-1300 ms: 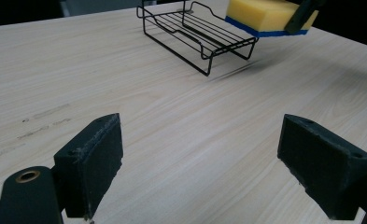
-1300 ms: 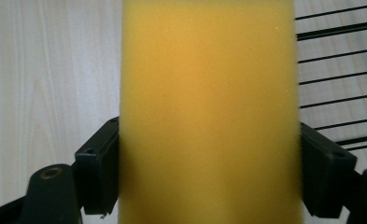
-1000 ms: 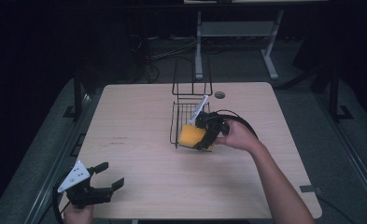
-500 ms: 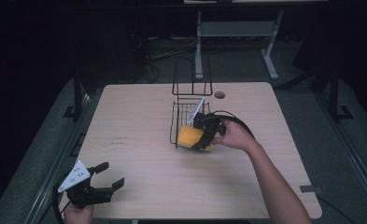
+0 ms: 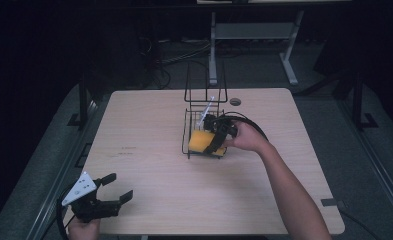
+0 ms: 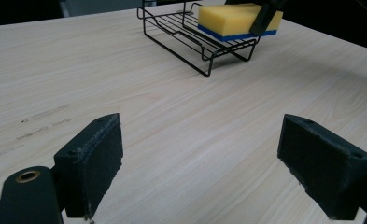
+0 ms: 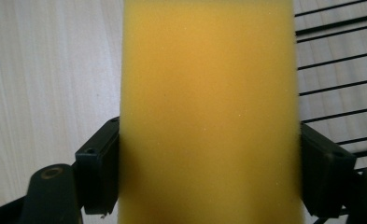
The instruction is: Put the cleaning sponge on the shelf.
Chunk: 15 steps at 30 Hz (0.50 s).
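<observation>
From above, my right gripper holds the yellow sponge on the front edge of the black wire rack, which stands a little behind the middle of the wooden table. I come in from the rack's right side, so the tall wire back stays out of my way. My left gripper waits well in front of the rack and off to its left, near the table's front corner, idle because one claw is enough for a sponge.

In the left gripper view, my jaws stand wide apart with nothing between them over bare wood. Beyond them the sponge lies flat on the rack, blue scrubbing face down on the wires.

In the right gripper view, both pads press the sponge at its long sides, clamped, its yellow top facing the camera. The rack's wires run just beside it; I judge I am setting it down there.
</observation>
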Motion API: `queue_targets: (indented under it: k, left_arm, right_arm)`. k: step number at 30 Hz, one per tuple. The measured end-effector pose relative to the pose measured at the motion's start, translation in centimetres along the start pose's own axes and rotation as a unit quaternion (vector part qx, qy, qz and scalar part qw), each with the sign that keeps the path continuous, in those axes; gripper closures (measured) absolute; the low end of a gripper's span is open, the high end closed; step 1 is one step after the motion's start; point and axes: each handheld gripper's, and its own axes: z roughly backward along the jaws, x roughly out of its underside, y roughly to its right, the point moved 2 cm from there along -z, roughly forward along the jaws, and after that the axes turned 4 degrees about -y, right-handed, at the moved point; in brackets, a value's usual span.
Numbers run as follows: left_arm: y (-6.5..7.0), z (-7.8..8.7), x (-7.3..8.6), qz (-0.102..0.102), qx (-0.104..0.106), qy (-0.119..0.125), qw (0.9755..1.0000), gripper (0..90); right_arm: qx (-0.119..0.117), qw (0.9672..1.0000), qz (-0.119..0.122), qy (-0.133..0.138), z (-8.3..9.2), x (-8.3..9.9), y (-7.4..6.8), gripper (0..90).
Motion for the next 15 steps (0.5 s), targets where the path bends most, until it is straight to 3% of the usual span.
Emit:
queue_targets:
  k: [5, 6, 11, 15]
  left_arm:
    - [0.0, 0.1, 0.0, 0.000, 0.001, 0.002, 1.0000, 13.4]
    - [0.0, 0.0, 0.0, 0.000, 0.001, 0.002, 1.0000, 13.4]
    - [0.0, -0.1, -0.1, -0.001, 0.001, 0.002, 1.0000, 13.4]
    - [-0.2, 0.0, -0.1, 0.001, 0.001, 0.002, 1.0000, 13.4]
  right_arm:
    - [-0.006, 0.9999, -0.009, 0.007, -0.3, -0.3, 0.9, 21.7]
    - [-0.002, 0.9999, -0.006, -0.015, -0.5, -0.5, 1.3, 21.7]
    - [-0.012, 0.9998, -0.013, -0.001, -0.7, -1.0, 2.4, 21.7]
    - [-0.006, 0.9998, -0.016, -0.013, -1.2, -1.1, 2.9, 21.6]
